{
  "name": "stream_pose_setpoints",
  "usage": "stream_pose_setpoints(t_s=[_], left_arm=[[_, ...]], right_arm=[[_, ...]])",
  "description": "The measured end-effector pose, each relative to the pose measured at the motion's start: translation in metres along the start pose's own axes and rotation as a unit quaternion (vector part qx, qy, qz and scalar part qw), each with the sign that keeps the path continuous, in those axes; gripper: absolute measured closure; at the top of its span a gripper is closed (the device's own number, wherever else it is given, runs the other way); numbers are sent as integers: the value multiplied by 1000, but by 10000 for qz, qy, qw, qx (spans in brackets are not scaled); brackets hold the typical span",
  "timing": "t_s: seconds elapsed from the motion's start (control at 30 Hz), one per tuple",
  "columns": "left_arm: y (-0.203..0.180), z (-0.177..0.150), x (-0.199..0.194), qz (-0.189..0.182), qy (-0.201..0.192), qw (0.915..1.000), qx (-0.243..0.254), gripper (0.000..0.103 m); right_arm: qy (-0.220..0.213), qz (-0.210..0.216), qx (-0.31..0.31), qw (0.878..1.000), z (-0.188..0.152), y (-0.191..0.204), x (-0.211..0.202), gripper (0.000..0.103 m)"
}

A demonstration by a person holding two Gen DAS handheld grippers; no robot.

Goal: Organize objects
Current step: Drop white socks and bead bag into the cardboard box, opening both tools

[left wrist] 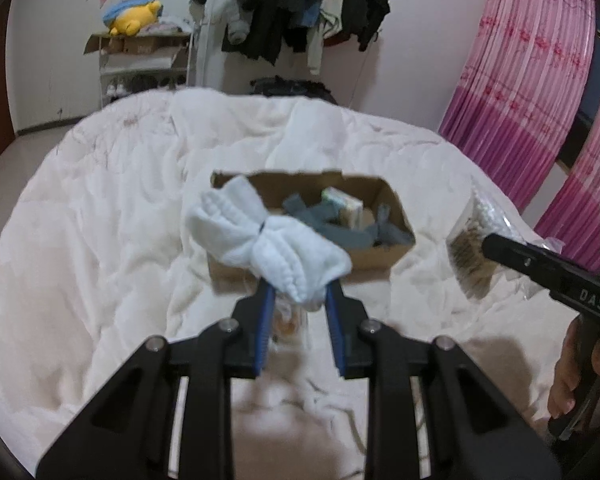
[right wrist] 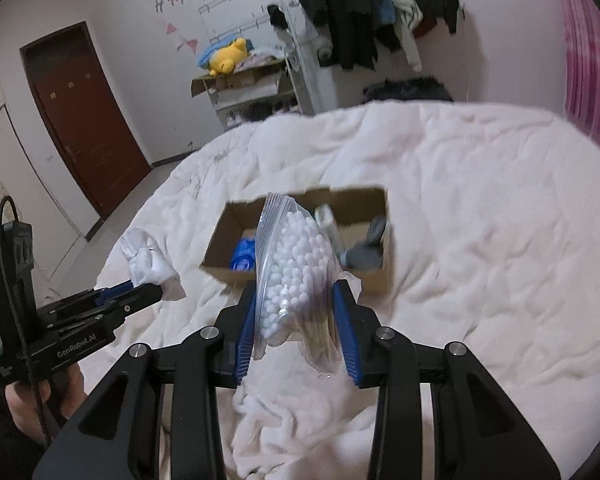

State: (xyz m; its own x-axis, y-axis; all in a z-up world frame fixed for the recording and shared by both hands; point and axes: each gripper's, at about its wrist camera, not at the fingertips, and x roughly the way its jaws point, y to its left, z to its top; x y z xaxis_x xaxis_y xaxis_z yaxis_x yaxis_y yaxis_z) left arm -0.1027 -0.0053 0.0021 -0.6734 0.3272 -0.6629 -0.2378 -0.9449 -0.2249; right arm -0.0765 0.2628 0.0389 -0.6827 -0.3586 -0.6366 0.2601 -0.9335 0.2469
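My left gripper (left wrist: 298,294) is shut on a bundled pair of white socks (left wrist: 260,236) and holds it above the near left corner of an open cardboard box (left wrist: 396,216) on the bed. The box holds grey socks (left wrist: 332,224), a small pale packet (left wrist: 342,202) and, in the right wrist view, a blue item (right wrist: 242,256). My right gripper (right wrist: 296,300) is shut on a clear zip bag of cotton swabs (right wrist: 296,268), held in front of the same box (right wrist: 228,236). That bag also shows in the left wrist view (left wrist: 480,232), right of the box.
A rumpled white duvet (left wrist: 100,220) covers the bed. Behind it stand a shelf with a yellow plush toy (left wrist: 134,20), a rack of dark clothes (left wrist: 300,4), pink curtains (left wrist: 520,92) at right and a brown door (right wrist: 84,128) at left.
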Motion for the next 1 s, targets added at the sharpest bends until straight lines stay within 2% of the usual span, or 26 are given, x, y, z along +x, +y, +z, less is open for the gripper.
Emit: stream_pose_setpoints(t_s=[0.2, 0.27, 0.53, 0.8, 0.93, 1.0], left_arm=[[5, 31, 17, 159, -221, 9996, 71, 78], [8, 41, 35, 398, -144, 9991, 79, 78], [33, 61, 106, 388, 115, 9989, -221, 78], [43, 59, 161, 418, 457, 9979, -179, 76], [43, 50, 179, 462, 694, 9964, -138, 73], [43, 47, 185, 536, 812, 9952, -116, 71]], right_arm=[[-173, -190, -240, 9994, 29, -9, 18, 64], [-179, -261, -329, 9990, 39, -12, 31, 64], [44, -452, -564, 9974, 65, -25, 104, 64], [316, -693, -614, 9952, 51, -41, 162, 64], [595, -585, -480, 9954, 40, -49, 182, 62], [547, -550, -500, 9957, 37, -48, 182, 50]])
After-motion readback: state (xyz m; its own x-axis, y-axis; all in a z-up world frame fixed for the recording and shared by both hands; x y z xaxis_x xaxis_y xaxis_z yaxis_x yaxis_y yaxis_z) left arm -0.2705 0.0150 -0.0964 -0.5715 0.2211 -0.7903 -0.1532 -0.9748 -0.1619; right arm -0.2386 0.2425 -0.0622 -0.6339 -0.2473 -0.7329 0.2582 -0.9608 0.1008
